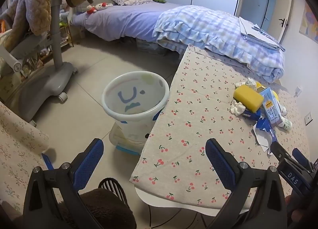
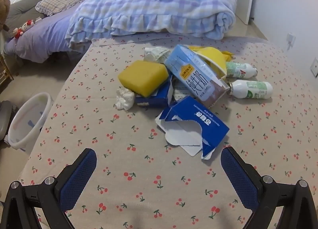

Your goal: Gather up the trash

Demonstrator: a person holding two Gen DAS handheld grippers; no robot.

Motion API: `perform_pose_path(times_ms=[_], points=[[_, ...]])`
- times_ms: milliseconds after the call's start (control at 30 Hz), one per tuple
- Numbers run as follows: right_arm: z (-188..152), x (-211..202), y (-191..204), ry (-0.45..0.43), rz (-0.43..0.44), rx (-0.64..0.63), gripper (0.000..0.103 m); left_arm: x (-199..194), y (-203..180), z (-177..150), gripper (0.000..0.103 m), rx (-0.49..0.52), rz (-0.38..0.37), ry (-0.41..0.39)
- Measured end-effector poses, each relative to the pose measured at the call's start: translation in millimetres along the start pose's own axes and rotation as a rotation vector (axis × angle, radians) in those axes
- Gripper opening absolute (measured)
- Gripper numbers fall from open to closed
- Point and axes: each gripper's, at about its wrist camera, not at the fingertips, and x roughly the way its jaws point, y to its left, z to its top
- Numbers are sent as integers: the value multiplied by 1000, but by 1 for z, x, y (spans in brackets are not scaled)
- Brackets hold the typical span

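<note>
Both views are lit by soft, even, rather cool light, without hard shadows. Under the trash bin [image 1: 135, 97] on the floor [image 1: 85, 109] there is only a weak shadow. The desk [image 2: 139, 169] cloth is evenly bright, with a faint dark patch near the lower edge in the right wrist view. The fisheye lens bends straight lines strongly, and the corners are black. The middle is sharp; the edges are softer. The white wall [image 2: 288, 10] looks slightly washed out.
</note>
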Motion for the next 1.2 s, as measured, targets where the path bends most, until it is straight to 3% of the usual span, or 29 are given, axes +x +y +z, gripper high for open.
perform_pose_path(times_ms=[1200], points=[[-1,-1,3,2,8,5,103,0,-4,-2,103,-1,3,-3]])
